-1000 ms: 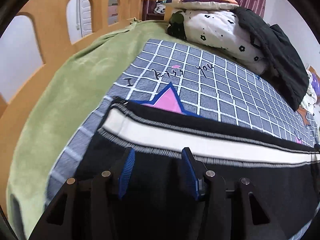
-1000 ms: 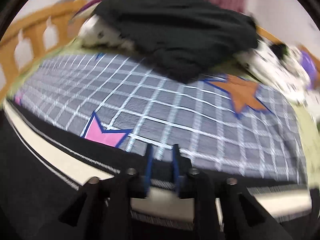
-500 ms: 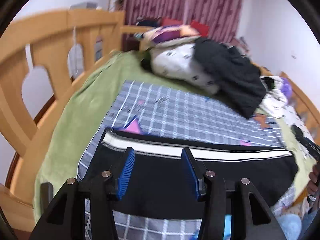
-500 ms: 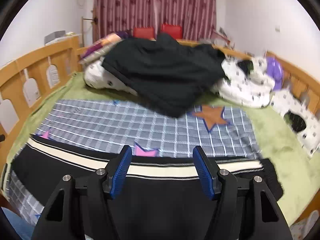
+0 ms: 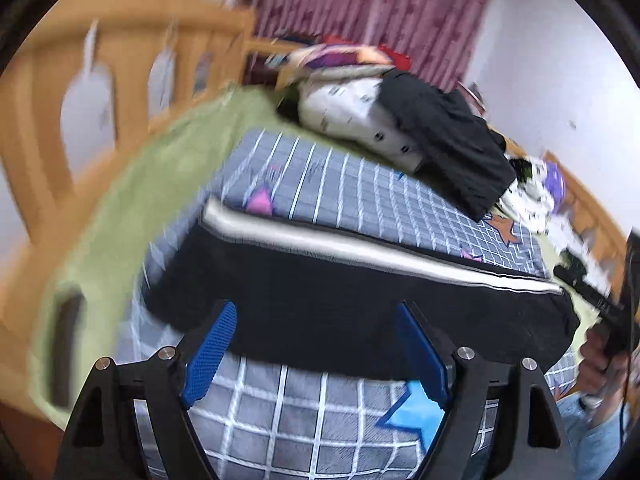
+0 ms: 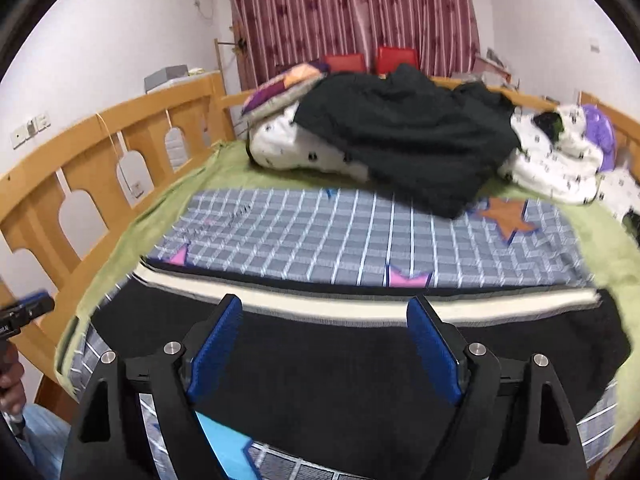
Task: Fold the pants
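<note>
The black pants (image 5: 340, 300) with a white side stripe lie folded lengthwise in a long band across the grey checked blanket (image 5: 360, 184) on the bed. They also show in the right wrist view (image 6: 360, 360). My left gripper (image 5: 316, 352) is open and empty, held above the pants' near edge. My right gripper (image 6: 324, 344) is open and empty, above the middle of the pants. Neither touches the cloth. The left wrist view is blurred.
A pile of pillows and a dark garment (image 6: 400, 136) lies at the far end of the bed. A wooden rail (image 6: 100, 152) runs along the left side. The green sheet (image 6: 600, 236) shows around the blanket. The other handheld gripper (image 5: 592, 304) shows at the right edge.
Both grippers have let go of the pants, opened wide and pulled back and up from the bed. The pants now lie flat on the blanket.
</note>
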Action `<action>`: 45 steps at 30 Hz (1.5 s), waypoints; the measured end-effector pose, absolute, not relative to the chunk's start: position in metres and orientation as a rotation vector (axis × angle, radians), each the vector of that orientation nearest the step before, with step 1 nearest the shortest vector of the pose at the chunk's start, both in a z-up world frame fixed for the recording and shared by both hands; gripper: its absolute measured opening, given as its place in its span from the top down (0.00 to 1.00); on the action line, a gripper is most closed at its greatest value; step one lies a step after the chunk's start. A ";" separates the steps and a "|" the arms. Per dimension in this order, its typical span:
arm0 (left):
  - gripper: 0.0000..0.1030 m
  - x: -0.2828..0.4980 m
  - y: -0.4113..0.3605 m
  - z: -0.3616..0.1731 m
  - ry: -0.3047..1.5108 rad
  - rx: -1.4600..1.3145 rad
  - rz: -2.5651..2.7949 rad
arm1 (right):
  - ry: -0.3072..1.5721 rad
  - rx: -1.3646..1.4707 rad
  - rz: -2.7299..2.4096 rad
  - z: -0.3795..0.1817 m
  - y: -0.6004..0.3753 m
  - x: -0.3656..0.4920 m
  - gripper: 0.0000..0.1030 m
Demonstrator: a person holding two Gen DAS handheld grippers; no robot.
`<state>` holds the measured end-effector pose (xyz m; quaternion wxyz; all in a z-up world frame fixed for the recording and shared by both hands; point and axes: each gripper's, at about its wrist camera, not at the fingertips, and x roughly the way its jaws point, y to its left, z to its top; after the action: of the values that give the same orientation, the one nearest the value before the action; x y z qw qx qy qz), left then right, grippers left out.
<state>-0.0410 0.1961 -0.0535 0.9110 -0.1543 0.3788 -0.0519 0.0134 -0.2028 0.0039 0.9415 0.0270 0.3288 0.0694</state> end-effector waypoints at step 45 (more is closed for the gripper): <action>0.91 0.011 -0.204 -0.140 0.797 0.248 -0.410 | 0.578 0.293 -0.263 -0.082 -0.435 -0.059 0.31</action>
<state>0.0113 -0.2045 -0.1399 0.8937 0.1195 0.3845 -0.1979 -0.0594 -0.4354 -0.0816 0.9394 0.1437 0.2831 -0.1290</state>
